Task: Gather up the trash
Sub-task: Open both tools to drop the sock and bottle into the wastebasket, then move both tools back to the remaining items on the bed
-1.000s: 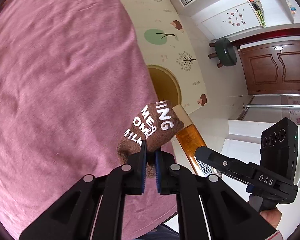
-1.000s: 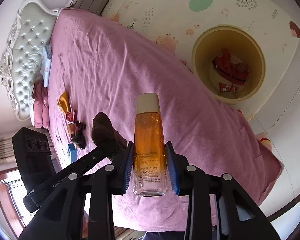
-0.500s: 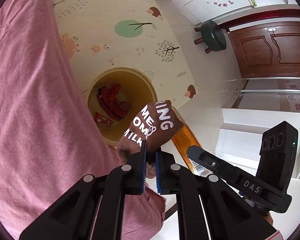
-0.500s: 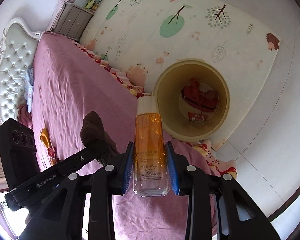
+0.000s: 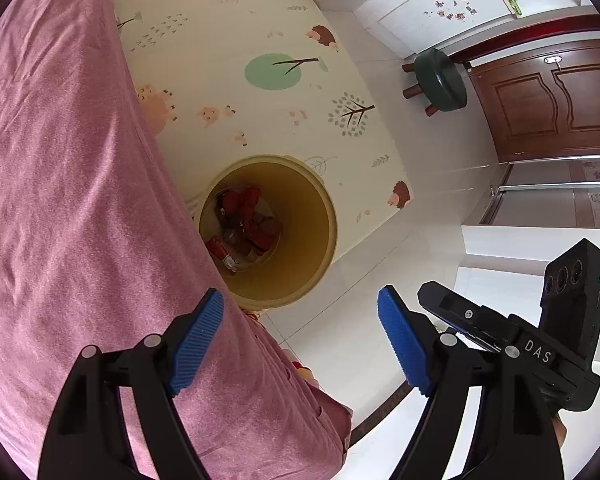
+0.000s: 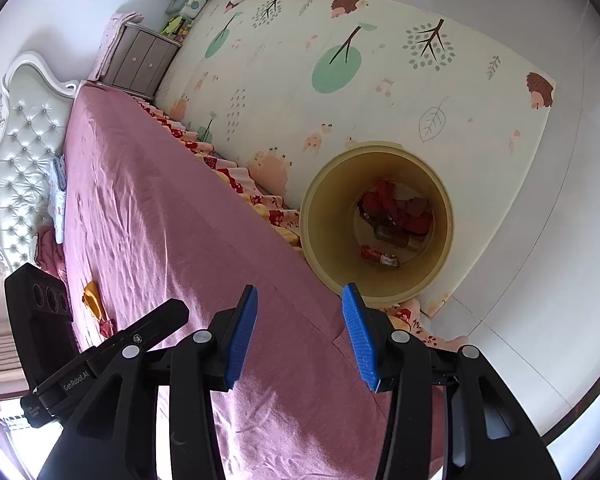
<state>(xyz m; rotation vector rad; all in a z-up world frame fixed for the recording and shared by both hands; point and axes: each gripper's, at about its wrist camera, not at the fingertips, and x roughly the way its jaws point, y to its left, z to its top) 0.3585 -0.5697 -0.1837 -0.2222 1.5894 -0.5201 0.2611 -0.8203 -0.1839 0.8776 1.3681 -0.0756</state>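
Observation:
A yellow round bin [image 5: 320, 248] stands on the floor mat beside the bed; it also shows in the right wrist view [image 6: 444, 200]. Red wrappers, a brown sock [image 6: 416, 207] and an amber bottle [image 6: 392, 236] lie in its bottom. My left gripper [image 5: 300, 338] is open and empty, above the bed's edge near the bin. My right gripper [image 6: 300, 332] is open and empty, above the pink bedspread [image 6: 160, 208] just short of the bin. More trash, a yellow wrapper [image 6: 92, 294] and a red one [image 6: 107, 326], lies on the bed at left.
A patterned play mat [image 6: 340, 60] covers the floor. A green stool [image 5: 440, 78] stands near a wooden door [image 5: 556, 100]. A grey nightstand [image 6: 144, 62] and a tufted headboard [image 6: 24, 152] are at the far end of the bed.
Both grippers have opened. The brown sock has left the left gripper and the amber bottle has left the right one; both now lie in the bin.

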